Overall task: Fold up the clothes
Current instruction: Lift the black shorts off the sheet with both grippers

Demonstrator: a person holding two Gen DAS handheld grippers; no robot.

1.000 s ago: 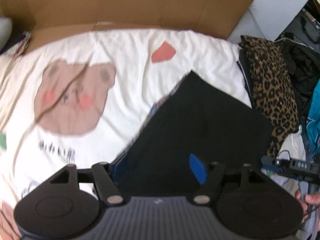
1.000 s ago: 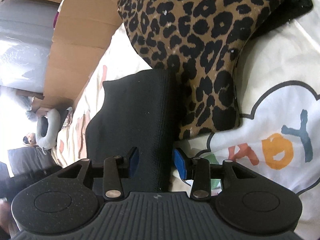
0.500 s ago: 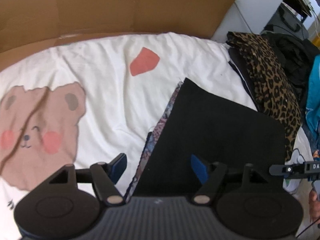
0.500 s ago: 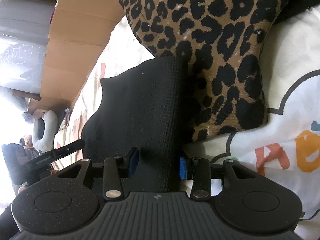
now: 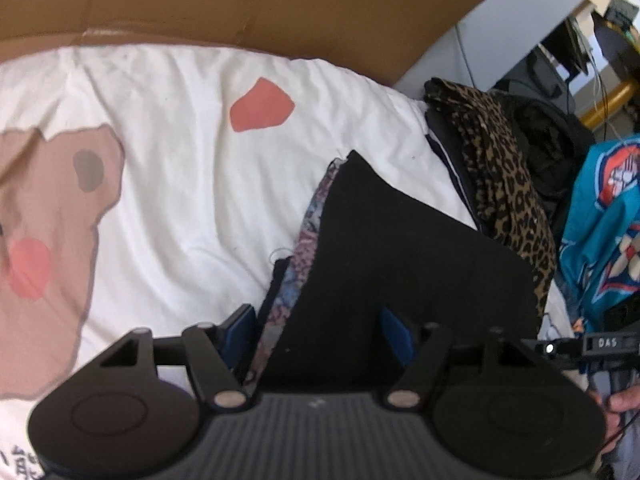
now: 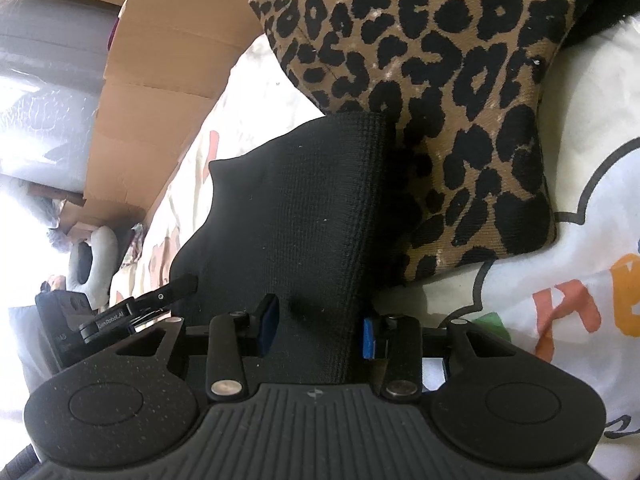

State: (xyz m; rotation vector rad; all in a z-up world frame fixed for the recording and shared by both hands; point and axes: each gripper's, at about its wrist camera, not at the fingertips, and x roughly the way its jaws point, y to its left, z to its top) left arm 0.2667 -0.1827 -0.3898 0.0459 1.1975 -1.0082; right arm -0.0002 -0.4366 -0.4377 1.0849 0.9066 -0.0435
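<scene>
Left wrist view: over the last second the camera has swung to the right along the bed (image 5: pixel 168 128), so the bear print on the sheet has slid to the left border and the folded black garment (image 5: pixel 404 248) now fills the middle. A patterned lining (image 5: pixel 308 224), not visible a second ago, now shows along the garment's left edge. The left hand-held gripper (image 5: pixel 318 330) stands spread wide, its blue pads on either side of the garment's near left corner with daylight between pad and cloth, so it appears to grip nothing. My reading is that the fold is made and this hand is lining up to square or shift the bundle. The garment's near edge is hidden under the gripper body. At the right border only a bit of the other tool and a fingertip show.

Right wrist view: the right hand-held gripper (image 6: pixel 316 330) has pushed further onto the black garment (image 6: pixel 296 216), which now spans the whole gap between the pads. The jaws look closed in on its edge, probably pinching it, though actual contact is hard to confirm. The garment lies against the leopard-print clothing (image 6: pixel 440 92) near the bed's right side. Its underside and far end are out of sight, and the left background is blown out by glare.
</scene>
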